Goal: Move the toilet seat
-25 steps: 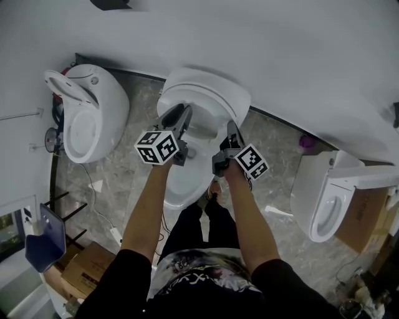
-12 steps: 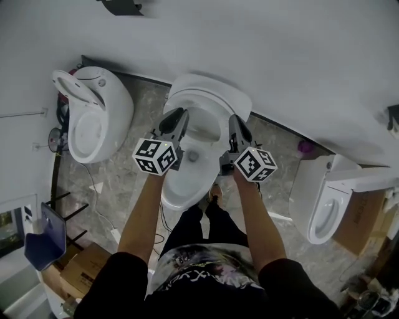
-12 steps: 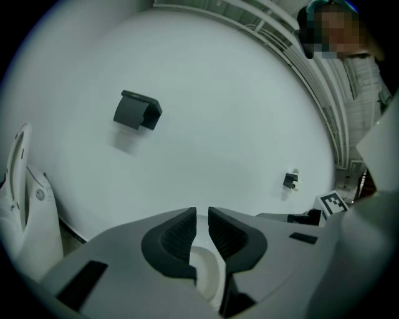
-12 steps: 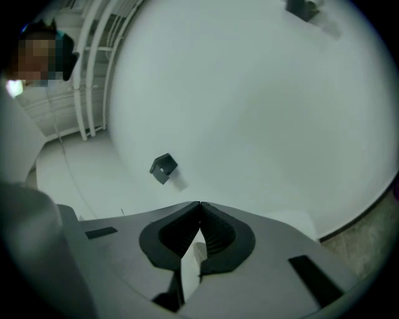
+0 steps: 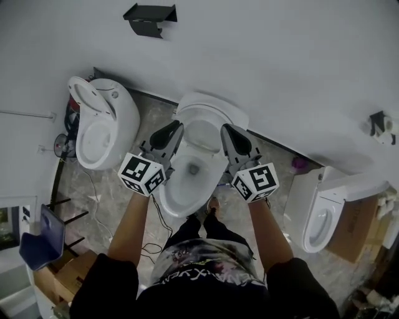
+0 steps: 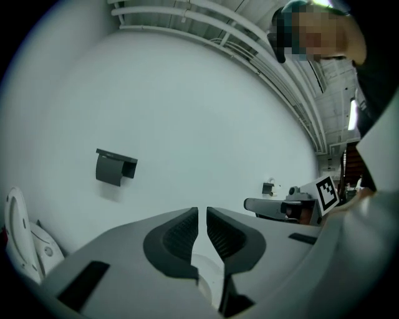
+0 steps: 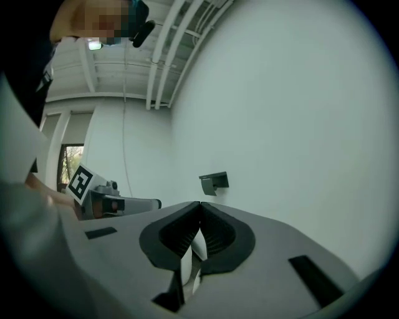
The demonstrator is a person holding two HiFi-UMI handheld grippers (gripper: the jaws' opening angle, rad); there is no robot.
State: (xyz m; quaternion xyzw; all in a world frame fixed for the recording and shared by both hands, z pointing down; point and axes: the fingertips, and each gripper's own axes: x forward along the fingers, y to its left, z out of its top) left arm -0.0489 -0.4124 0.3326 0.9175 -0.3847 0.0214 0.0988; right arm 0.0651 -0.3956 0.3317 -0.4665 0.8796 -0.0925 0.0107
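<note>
The white toilet (image 5: 181,190) stands against the wall in the head view, its bowl open. Its seat and lid (image 5: 209,111) are tipped up at the back. My left gripper (image 5: 176,126) hovers over the bowl's left side. Its jaws have just been closing and stand almost together with nothing between them (image 6: 202,212). My right gripper (image 5: 225,129) hovers over the bowl's right side, shut and holding nothing (image 7: 200,204). Both point level at the bare wall. Each gripper view shows the other gripper off to the side.
A second toilet (image 5: 103,124) stands at the left and a third (image 5: 324,212) at the right. A black holder (image 5: 149,12) hangs on the wall. A cardboard box (image 5: 62,274), a blue panel (image 5: 40,240) and a cable lie on the floor at the left.
Both grippers have lifted away from the toilet's rim and spread slightly apart. They now sit higher and closer to the head camera, on either side of the bowl.
</note>
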